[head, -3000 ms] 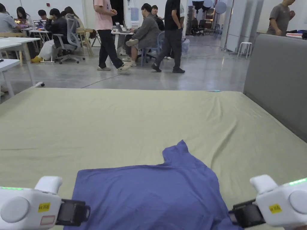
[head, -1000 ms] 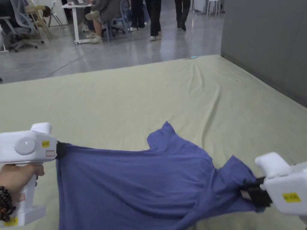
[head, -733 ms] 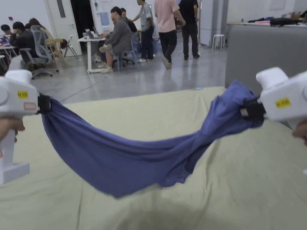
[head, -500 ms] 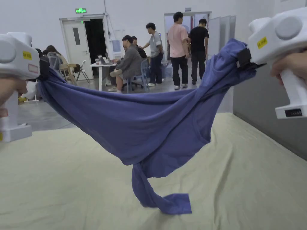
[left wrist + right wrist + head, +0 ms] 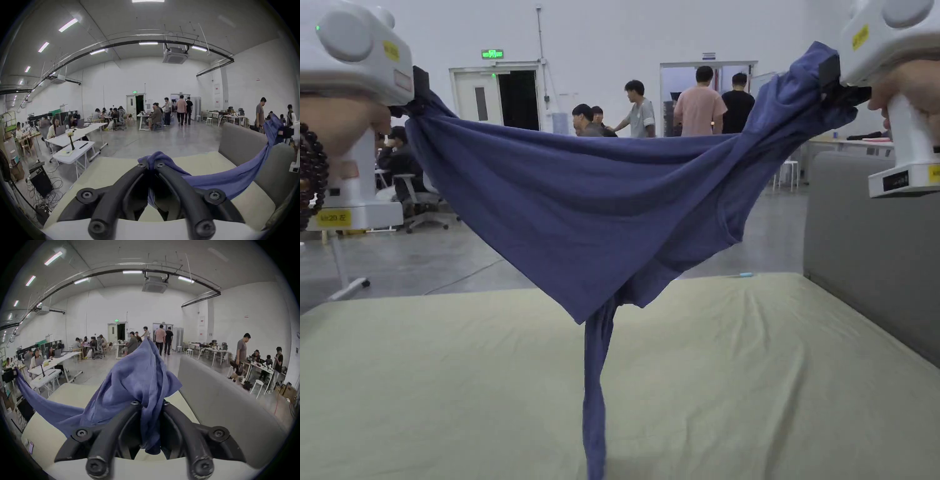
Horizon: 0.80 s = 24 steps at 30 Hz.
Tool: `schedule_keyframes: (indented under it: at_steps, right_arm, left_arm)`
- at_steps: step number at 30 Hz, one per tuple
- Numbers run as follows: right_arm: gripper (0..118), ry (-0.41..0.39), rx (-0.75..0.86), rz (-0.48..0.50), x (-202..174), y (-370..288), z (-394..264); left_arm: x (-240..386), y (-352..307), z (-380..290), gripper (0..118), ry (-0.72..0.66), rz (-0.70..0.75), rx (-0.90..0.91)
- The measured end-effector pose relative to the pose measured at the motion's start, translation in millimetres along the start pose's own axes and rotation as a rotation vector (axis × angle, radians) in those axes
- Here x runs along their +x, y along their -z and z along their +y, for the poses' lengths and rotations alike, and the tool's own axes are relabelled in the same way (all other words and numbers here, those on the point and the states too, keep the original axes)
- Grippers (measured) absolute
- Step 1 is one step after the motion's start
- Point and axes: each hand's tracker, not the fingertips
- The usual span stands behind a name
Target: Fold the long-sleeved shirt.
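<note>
Busy open hall behind; pale green sheeted bed (image 5: 737, 375) below. Left tool (image 5: 419, 84) and right tool (image 5: 831, 72) each clamped on blue long-sleeved knit shirt (image 5: 600, 212), stretched between them, sleeve trailing to bed's near edge.

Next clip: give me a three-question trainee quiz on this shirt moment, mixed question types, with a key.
1. True or false: the shirt lies flat on the bed.
2. Which tool grips the shirt? A) the left tool alone B) the right tool alone C) both
3. Fill in: one ____ dangles from the shirt's middle down to the bed.

Key:
1. False. It hangs stretched in the air between the two raised tools.
2. C. Each gripper view shows its jaws closed on bunched blue cloth.
3. Sleeve. Its lower end reaches the sheet at the bottom of the head view.
</note>
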Motion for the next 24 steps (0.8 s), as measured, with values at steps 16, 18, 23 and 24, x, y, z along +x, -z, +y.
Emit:
schedule_keyframes:
  at_steps: [16,18,23,24]
  right_arm:
    - [10,0.012,-0.508,0.087,-14,125,-318]
    - [10,0.017,-0.497,0.095,-10,109,-335]
    - [10,-0.040,-0.517,0.168,2,32,-378]
    - [10,-0.045,-0.531,0.184,4,17,-389]
  left_arm:
    - [5,74,-298,0,-0.038,-0.062,-0.505]
    - [-3,60,-309,0,-0.108,-0.098,-0.504]
    - [-15,-6,-328,0,-0.088,-0.150,-0.498]
    - [-16,-19,-334,0,-0.081,-0.153,-0.515]
